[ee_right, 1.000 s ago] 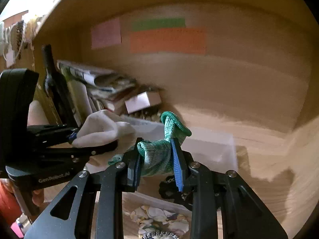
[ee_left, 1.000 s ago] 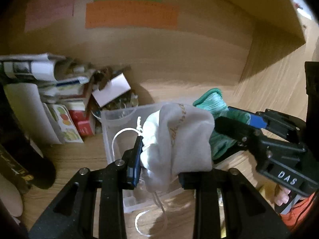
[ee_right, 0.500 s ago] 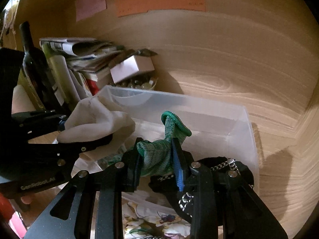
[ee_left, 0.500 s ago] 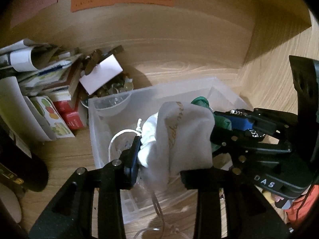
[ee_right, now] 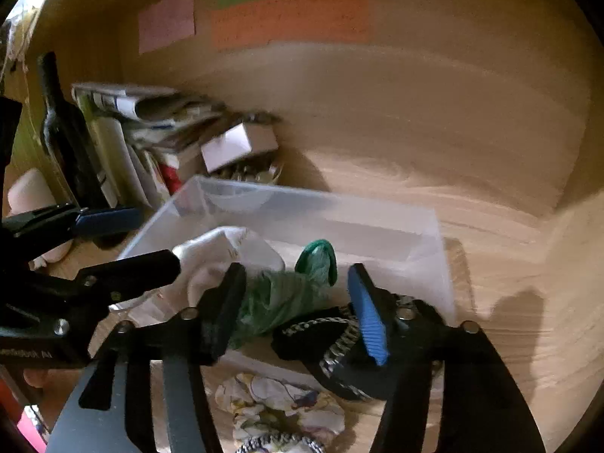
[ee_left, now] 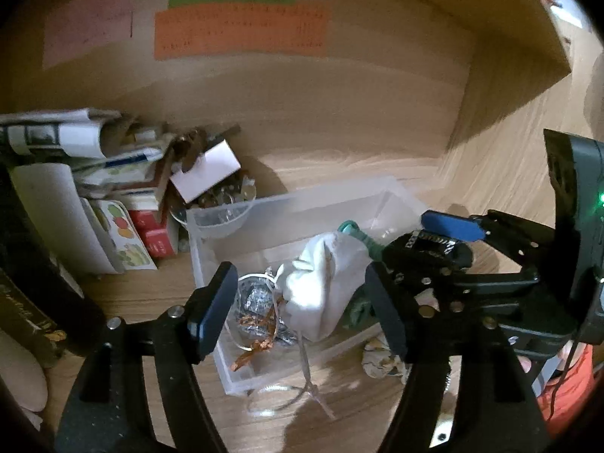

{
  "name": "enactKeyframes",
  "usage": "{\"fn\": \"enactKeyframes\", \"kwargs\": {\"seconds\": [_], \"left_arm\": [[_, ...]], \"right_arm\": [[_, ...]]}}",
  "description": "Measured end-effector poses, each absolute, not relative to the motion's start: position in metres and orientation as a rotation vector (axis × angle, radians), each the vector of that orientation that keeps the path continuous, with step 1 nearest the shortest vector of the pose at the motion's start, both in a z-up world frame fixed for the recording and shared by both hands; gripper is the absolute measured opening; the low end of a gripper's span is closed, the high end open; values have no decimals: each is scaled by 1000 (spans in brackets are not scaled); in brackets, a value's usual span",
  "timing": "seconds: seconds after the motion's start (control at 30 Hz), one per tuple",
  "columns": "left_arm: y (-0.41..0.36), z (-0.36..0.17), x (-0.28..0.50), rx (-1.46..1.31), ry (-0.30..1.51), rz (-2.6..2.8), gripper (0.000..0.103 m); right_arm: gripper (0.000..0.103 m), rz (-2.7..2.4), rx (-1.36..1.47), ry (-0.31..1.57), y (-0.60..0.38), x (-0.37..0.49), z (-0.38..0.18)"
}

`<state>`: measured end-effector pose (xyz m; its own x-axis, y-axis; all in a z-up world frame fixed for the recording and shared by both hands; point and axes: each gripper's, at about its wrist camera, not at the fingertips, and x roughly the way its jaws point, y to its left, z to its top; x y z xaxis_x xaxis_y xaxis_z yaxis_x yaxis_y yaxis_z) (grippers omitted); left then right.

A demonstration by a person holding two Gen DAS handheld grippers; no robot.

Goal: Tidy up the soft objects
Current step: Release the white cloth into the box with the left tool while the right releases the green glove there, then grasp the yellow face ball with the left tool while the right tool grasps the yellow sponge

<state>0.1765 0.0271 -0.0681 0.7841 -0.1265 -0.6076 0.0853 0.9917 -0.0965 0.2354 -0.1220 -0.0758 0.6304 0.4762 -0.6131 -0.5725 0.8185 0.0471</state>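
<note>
White sock (ee_left: 324, 287), green sock (ee_right: 287, 290), floral cloth (ee_right: 279, 407), orange note (ee_left: 241, 30).

The clear bin (ee_left: 287, 211) is smooth, frosted translucent plastic. In it a white sock (ee_left: 324, 283) looks like soft matt knit cloth, and the green sock (ee_right: 287, 290) is a coarser ribbed knit. Crinkled silver foil (ee_left: 253, 298) shines. The counter (ee_left: 362, 173) is matt wood grain. The tongs' blue pads (ee_right: 368, 321) are ridged plastic on matt black arms.

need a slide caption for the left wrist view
Left gripper, jaws just opened, releases a white sock into the clear bin beside a green sock.
</note>
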Motion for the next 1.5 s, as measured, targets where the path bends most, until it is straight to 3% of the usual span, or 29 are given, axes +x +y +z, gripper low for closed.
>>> {"fn": "enactKeyframes", "kwargs": {"seconds": [0.17,0.37,0.53,1.5], "left_arm": [[23,-51,155,-61,599,-109,81],[19,-36,128,-64,530,-98,98],[13,-36,110,-65,515,-105,102],[-60,-149,86,-59,854,-283,102]], "right_arm": [[64,590,-130,585,-142,218,-54],[83,559,-97,480,-171,184,-27],[89,535,-74,447,-191,159,-22],[88,431,-12,761,-244,114,-142]]}}
